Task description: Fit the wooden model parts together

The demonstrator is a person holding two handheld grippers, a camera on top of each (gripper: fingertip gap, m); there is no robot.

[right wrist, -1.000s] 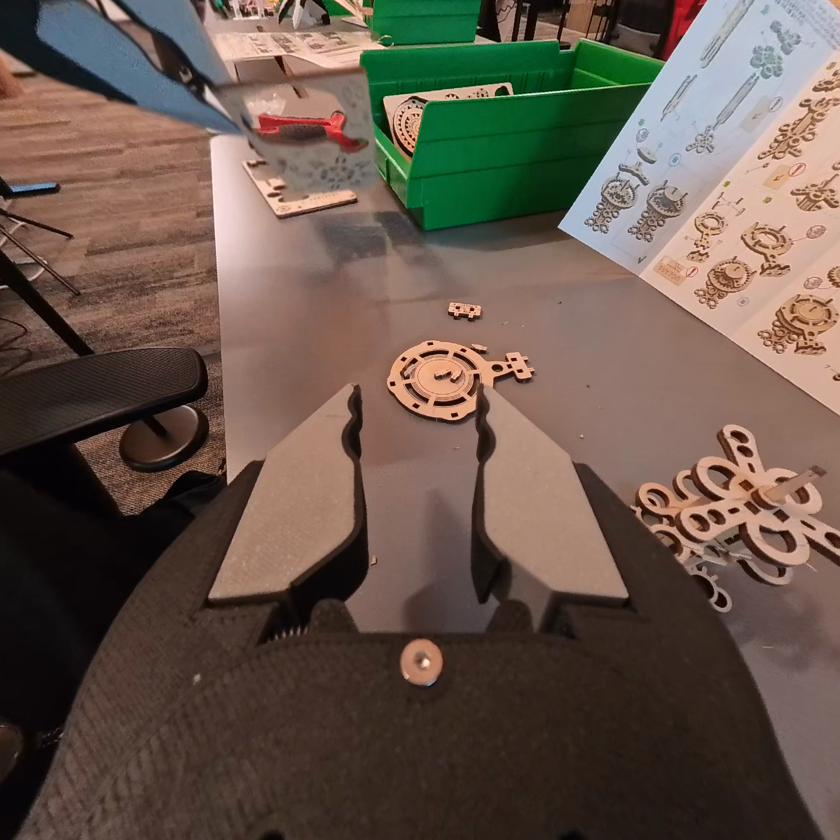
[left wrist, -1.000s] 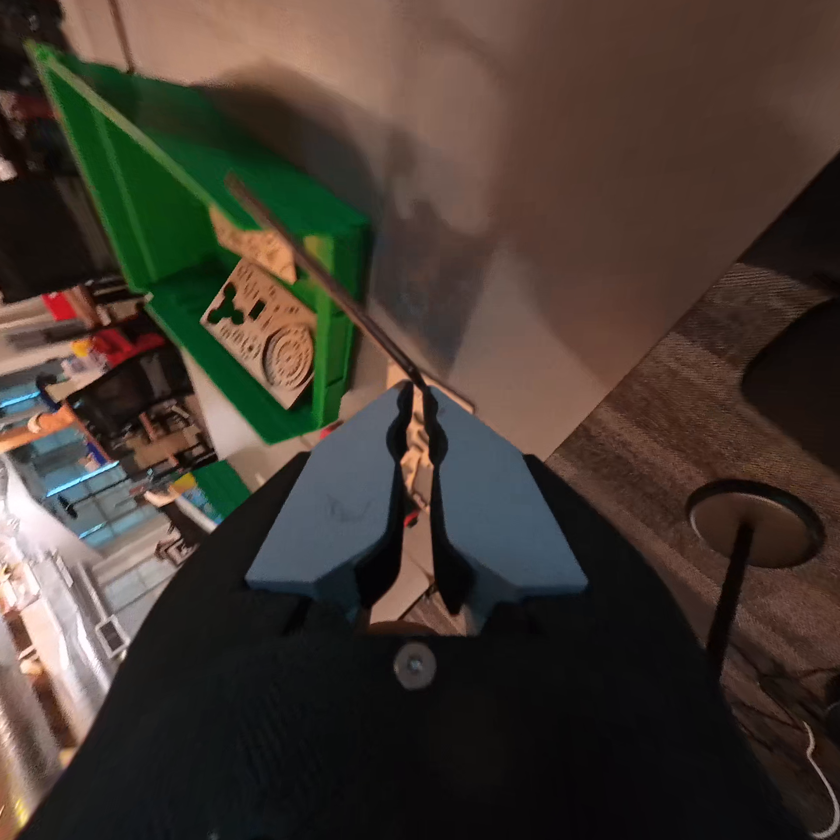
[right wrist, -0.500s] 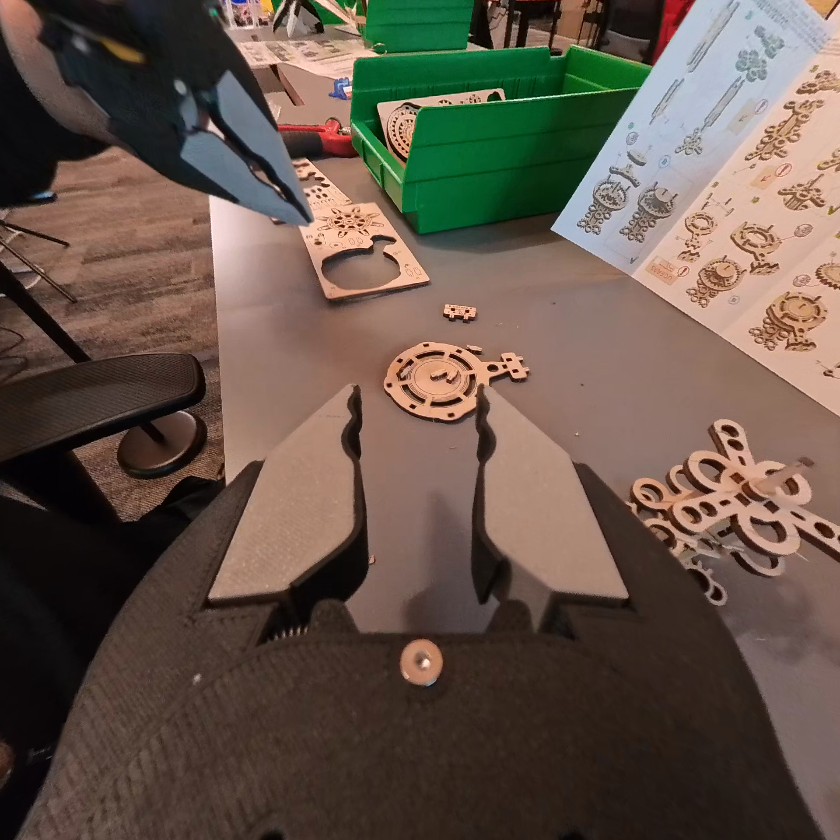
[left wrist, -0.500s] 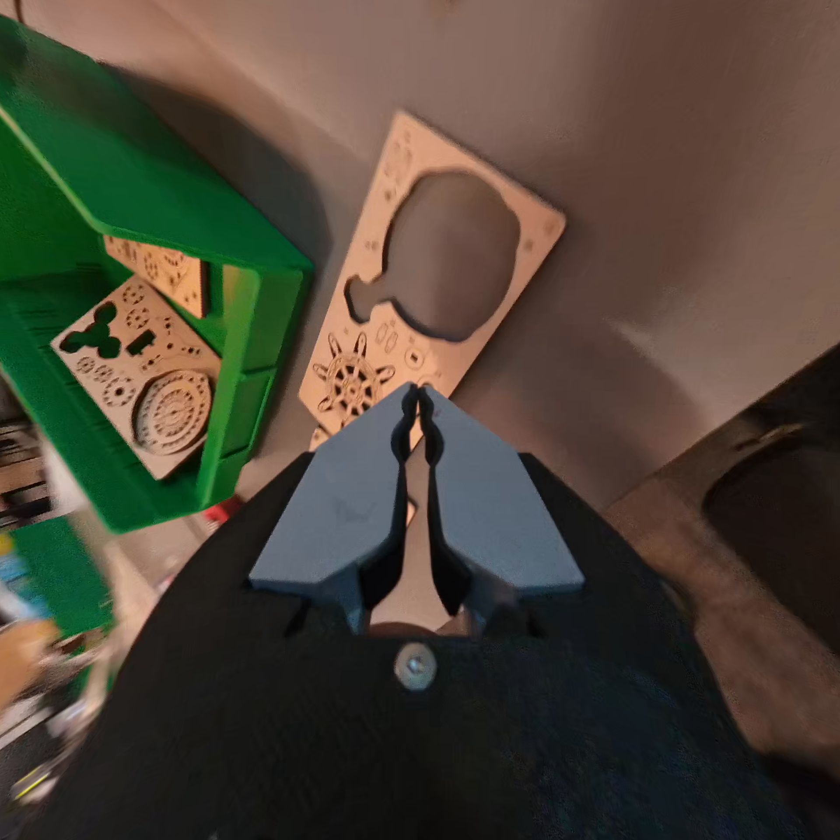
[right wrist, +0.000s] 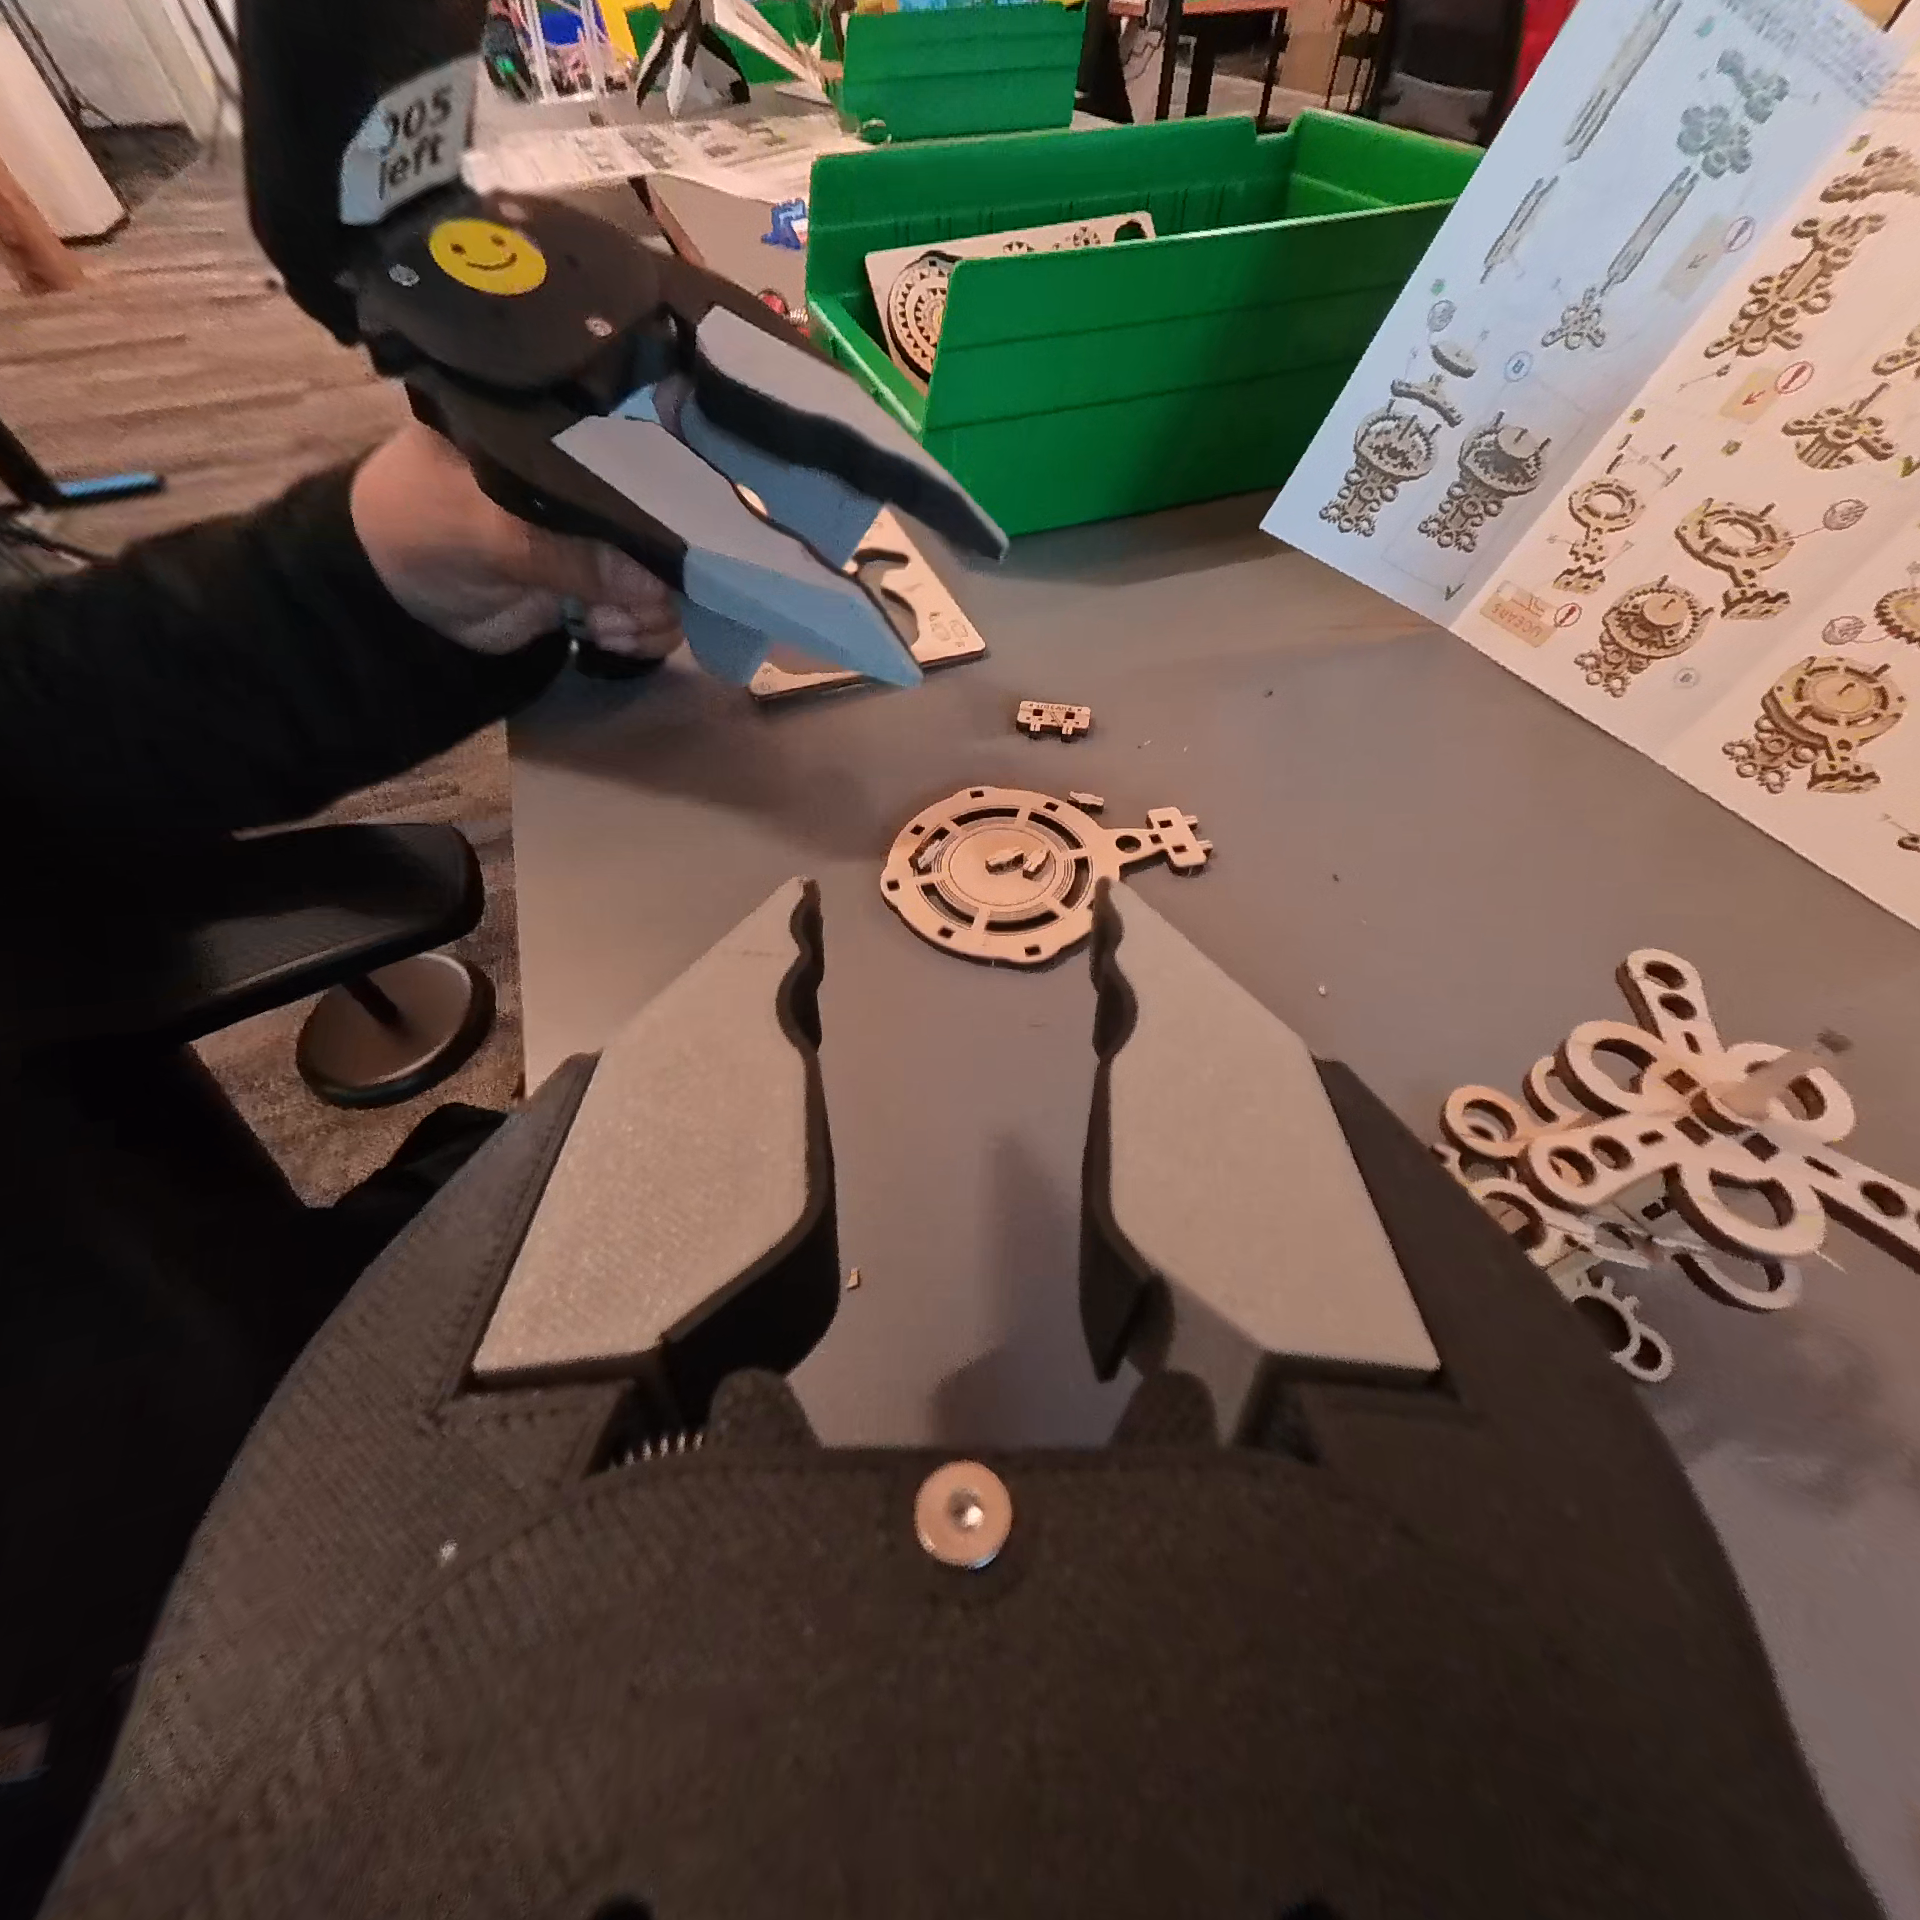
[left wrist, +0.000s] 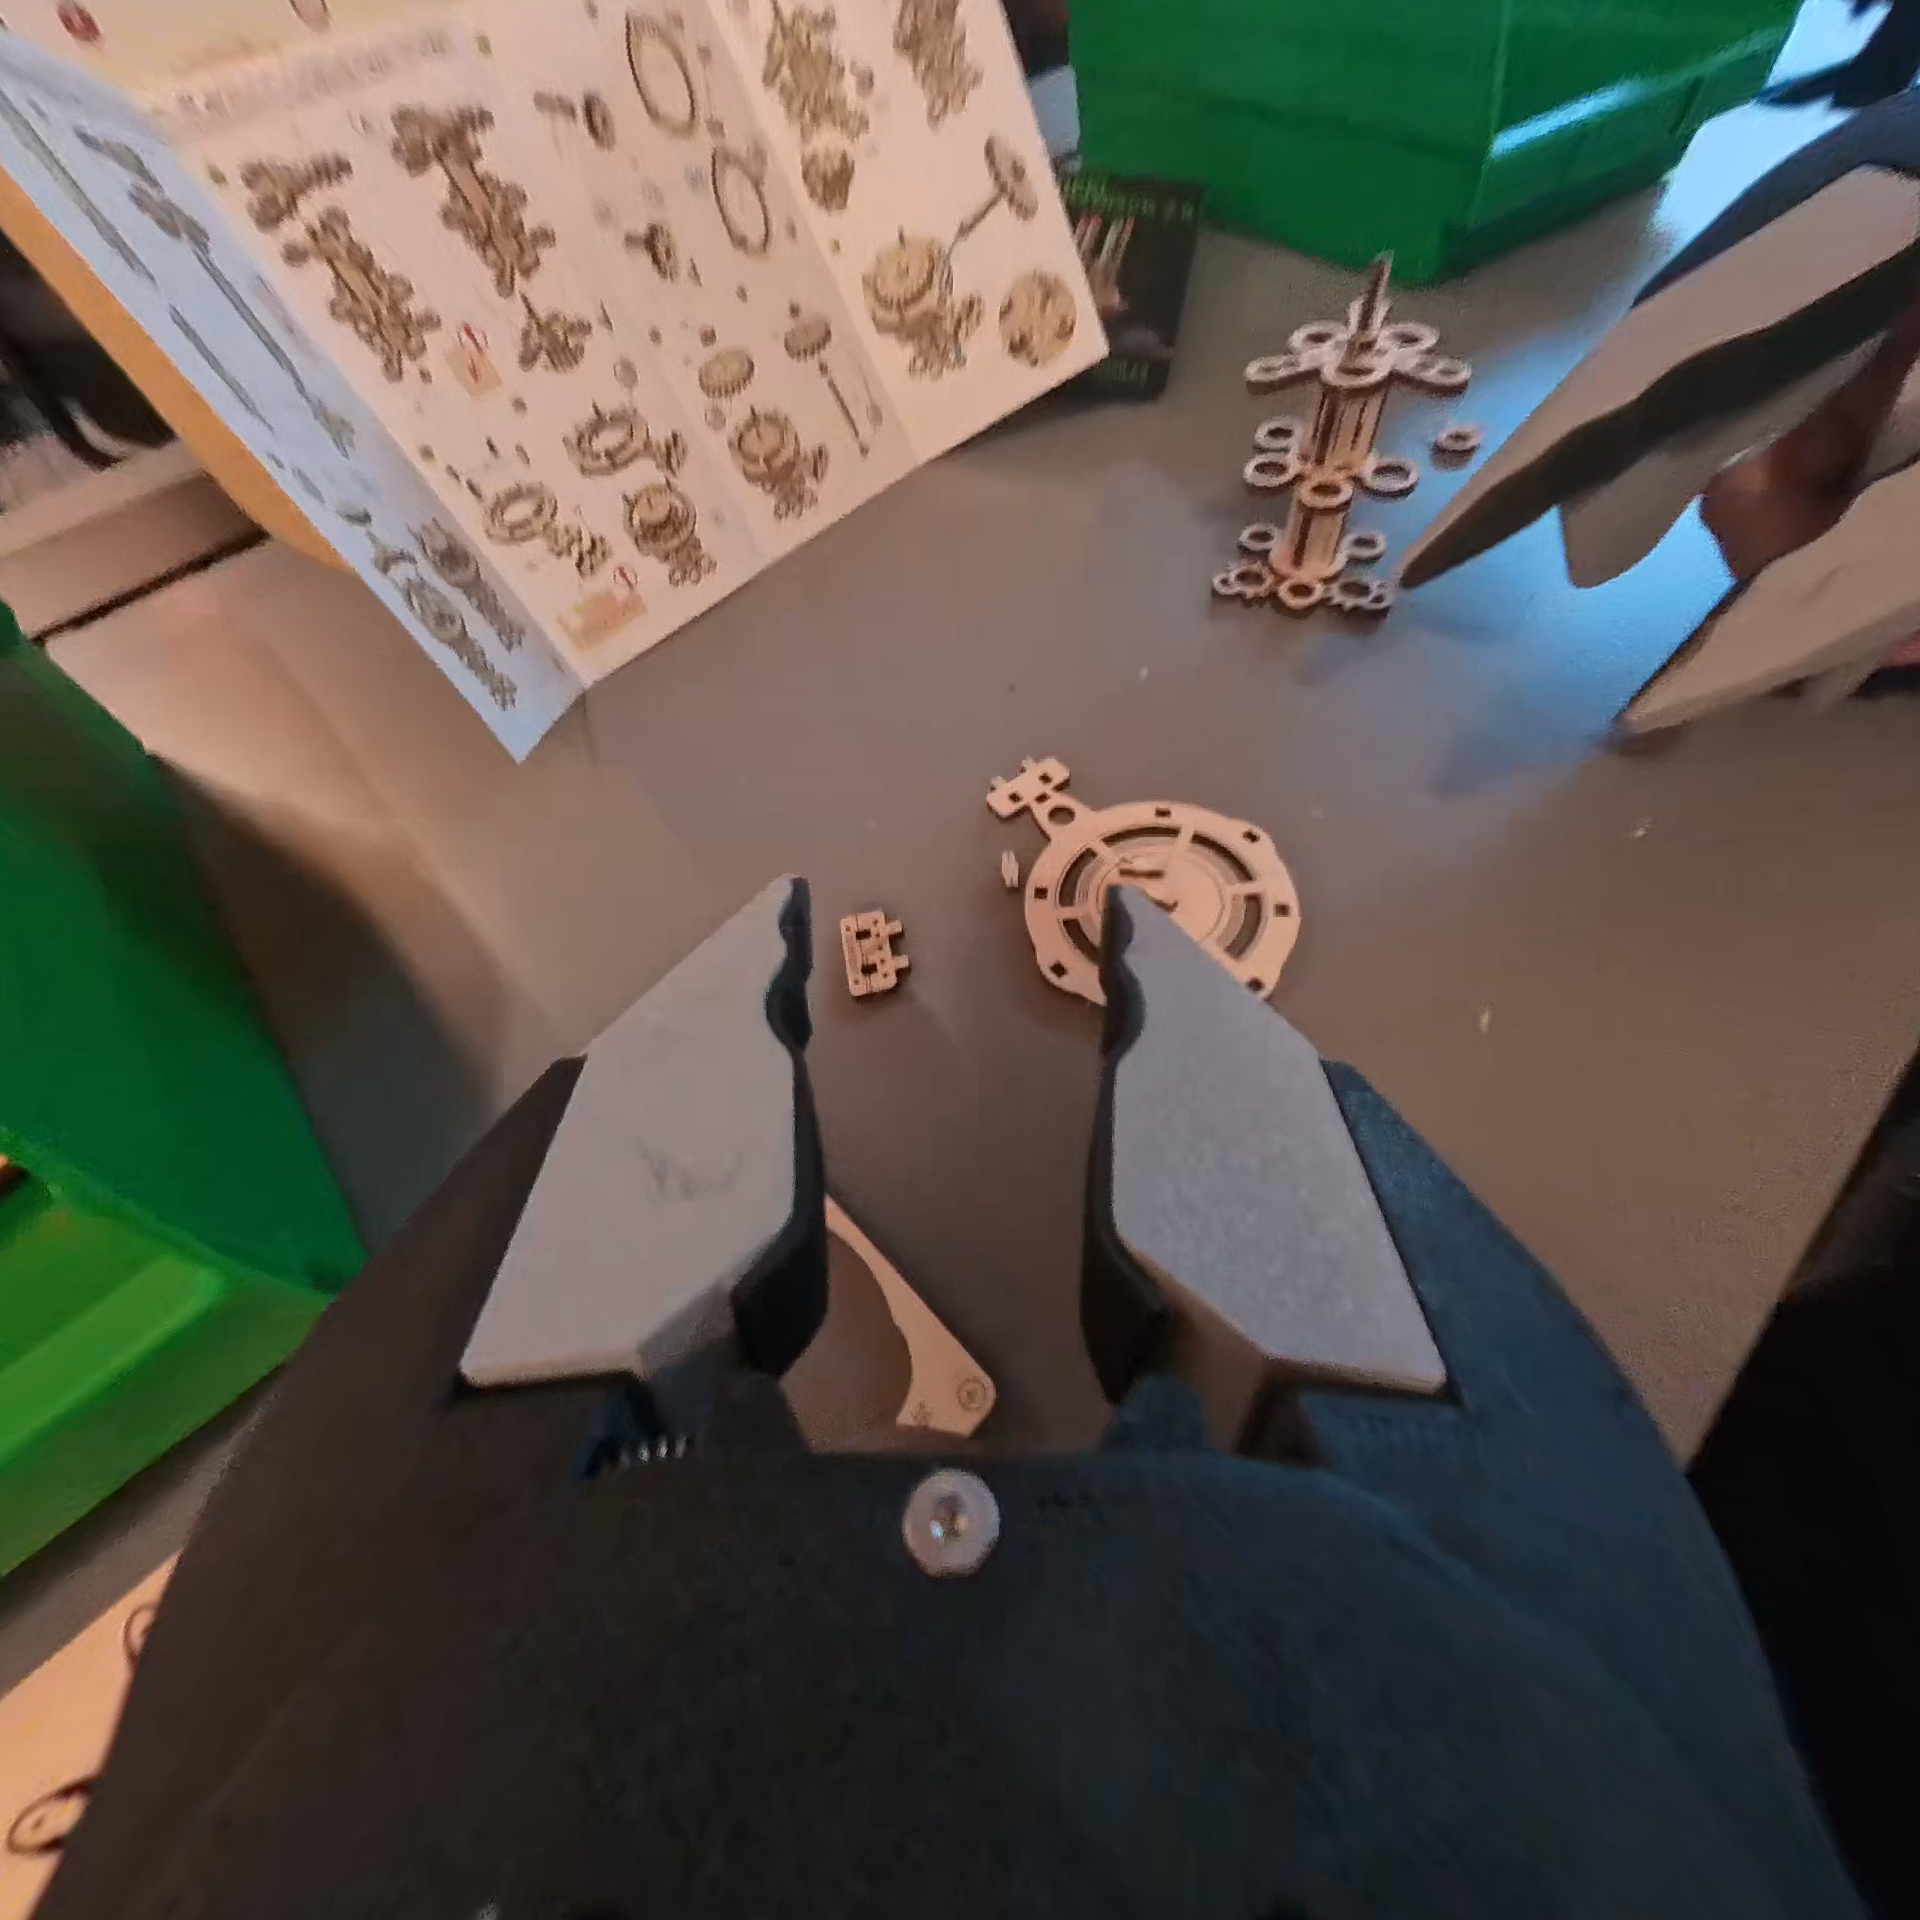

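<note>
A round wooden disc part with a stem lies flat on the grey table. A small notched wooden piece lies beside it. An assembled wooden model of rings on a shaft lies further right. My left gripper is open and empty, above the table near the small piece. My right gripper is open and empty, just short of the disc. A punched-out wooden sheet lies under the left gripper.
A folded instruction sheet stands at the table's back. A green bin holds wooden sheets; more green bins flank the left view. A chair armrest sits off the table's left edge. A person's hand holds the left gripper. From the left gripper's tips to the small notched wooden piece is close to 6 cm. It turns up in the right wrist view as well.
My left gripper let go of the punched-out sheet, which now lies on the table, opened wide and swung round toward the small piece and disc. The right gripper barely moved.
</note>
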